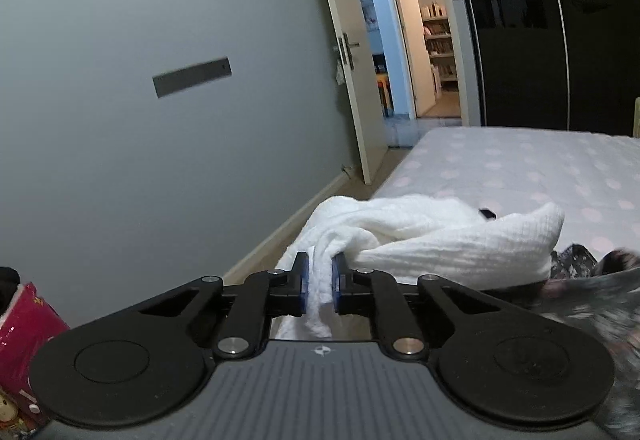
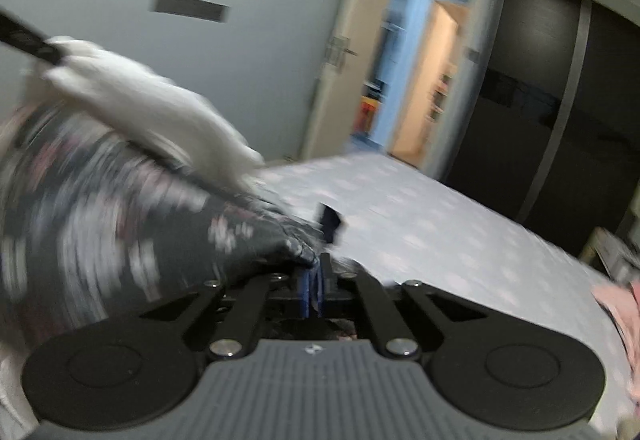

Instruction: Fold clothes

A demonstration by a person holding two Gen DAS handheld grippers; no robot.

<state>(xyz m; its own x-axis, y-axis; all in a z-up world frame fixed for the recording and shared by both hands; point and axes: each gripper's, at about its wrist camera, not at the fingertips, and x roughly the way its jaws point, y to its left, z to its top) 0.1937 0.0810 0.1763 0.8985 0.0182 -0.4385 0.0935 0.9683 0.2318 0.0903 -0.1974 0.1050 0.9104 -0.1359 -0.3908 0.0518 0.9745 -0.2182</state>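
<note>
My left gripper (image 1: 319, 282) is shut on a white textured garment (image 1: 440, 236), which hangs bunched above the near edge of the bed (image 1: 520, 168). A dark floral garment (image 1: 592, 288) lies under and to the right of it. My right gripper (image 2: 315, 280) is shut on an edge of the dark floral garment (image 2: 120, 208), which stretches off to the left, blurred by motion. The white garment (image 2: 160, 108) lies along its top, with the tip of the left gripper (image 2: 28, 40) at the far left.
The bed has a pale sheet with pink dots (image 2: 440, 224). A pink cloth (image 2: 620, 312) lies at its right edge. A grey wall (image 1: 160, 40), an open white door (image 1: 352, 60) and a dark wardrobe (image 1: 560, 20) stand beyond. A red package (image 1: 24, 328) sits at the left.
</note>
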